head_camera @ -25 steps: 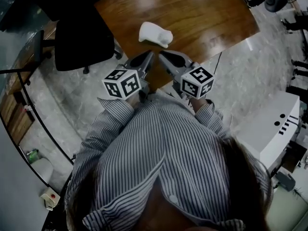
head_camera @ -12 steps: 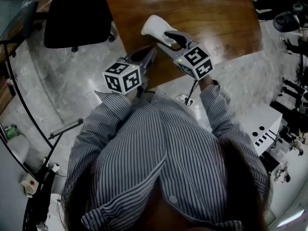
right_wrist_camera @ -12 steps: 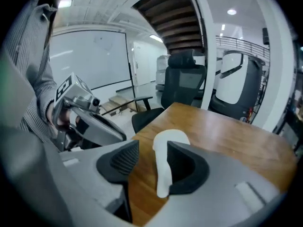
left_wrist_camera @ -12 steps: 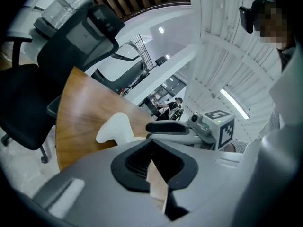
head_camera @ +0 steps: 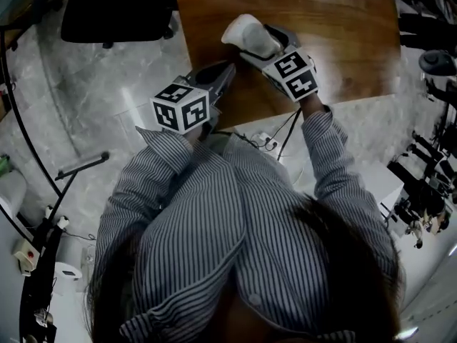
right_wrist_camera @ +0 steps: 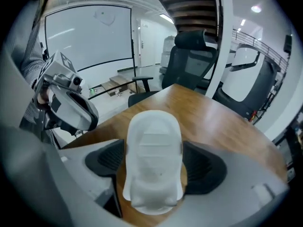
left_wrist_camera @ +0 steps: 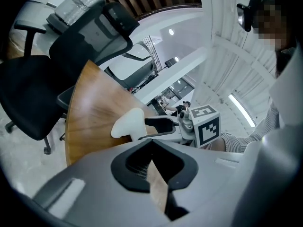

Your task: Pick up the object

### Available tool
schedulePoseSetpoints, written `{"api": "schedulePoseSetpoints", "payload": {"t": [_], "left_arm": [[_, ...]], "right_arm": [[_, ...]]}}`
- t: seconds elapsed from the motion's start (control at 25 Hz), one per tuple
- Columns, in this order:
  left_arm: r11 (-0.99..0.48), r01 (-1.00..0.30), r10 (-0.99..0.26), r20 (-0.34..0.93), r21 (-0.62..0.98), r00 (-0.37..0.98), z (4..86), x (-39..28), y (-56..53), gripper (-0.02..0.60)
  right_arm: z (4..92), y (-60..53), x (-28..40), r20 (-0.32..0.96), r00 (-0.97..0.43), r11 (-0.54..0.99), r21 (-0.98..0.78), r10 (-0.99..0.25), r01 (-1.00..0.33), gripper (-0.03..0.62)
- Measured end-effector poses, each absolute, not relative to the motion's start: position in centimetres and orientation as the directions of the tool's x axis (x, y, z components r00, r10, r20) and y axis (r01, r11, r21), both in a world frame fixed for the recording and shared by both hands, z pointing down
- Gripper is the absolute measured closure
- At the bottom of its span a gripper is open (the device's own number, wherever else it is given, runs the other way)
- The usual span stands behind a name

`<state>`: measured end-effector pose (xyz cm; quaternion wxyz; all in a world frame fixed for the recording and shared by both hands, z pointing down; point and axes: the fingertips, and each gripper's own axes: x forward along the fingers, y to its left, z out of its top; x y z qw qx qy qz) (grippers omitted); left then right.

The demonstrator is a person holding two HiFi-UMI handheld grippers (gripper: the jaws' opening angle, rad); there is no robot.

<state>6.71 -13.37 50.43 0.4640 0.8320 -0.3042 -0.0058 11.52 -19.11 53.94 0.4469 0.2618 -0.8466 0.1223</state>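
Pre-grasp step: right gripper (right_wrist_camera: 156,164) jaws are opening and straddle the white object (head_camera: 248,34) on the worktop (head_camera: 343,34) at 12 o'clock, not clamped. Left gripper (head_camera: 221,73) is closed and empty at the object's 7 o'clock. Next, probably: squeeze evenly, lift.

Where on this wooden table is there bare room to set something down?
Bare wood runs from the white object to the right edge and far side of the table. The near left part is crowded: the right gripper, jaws opening, straddles the object, with the left gripper beside it.
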Motion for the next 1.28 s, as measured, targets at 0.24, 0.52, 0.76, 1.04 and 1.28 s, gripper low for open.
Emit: {"api": "schedulePoseSetpoints", "payload": {"t": [0.24, 0.52, 0.76, 1.04, 1.28], "left_arm": [[-0.357, -0.518, -0.538, 0.282, 0.777, 0.794, 51.2, 5.8, -14.4, 0.578], [-0.343, -0.523, -0.539, 0.293, 0.780, 0.790, 51.7, 5.7, -14.4, 0.578], [-0.345, -0.521, -0.533, 0.294, 0.781, 0.794, 51.7, 5.7, -14.4, 0.578], [-0.378, -0.519, -0.541, 0.271, 0.767, 0.796, 49.9, 5.0, -14.9, 0.578], [-0.430, -0.530, -0.572, 0.234, 0.731, 0.786, 46.2, 3.7, -16.2, 0.578]], "right_arm": [[55.2, -19.9, 10.8, 0.836, -0.462, 0.852, 0.010, -0.294, -0.524, 0.203], [55.7, -20.3, 10.4, 0.863, -0.425, 0.860, 0.023, -0.274, -0.509, 0.195], [55.8, -20.6, 10.3, 0.879, -0.404, 0.868, 0.023, -0.254, -0.497, 0.192], [53.9, -21.2, 10.8, 0.807, -0.484, 0.751, -0.078, -0.340, -0.656, 0.195], [48.3, -20.8, 11.1, 0.688, -0.568, 0.662, -0.167, -0.453, -0.730, 0.195]]}}
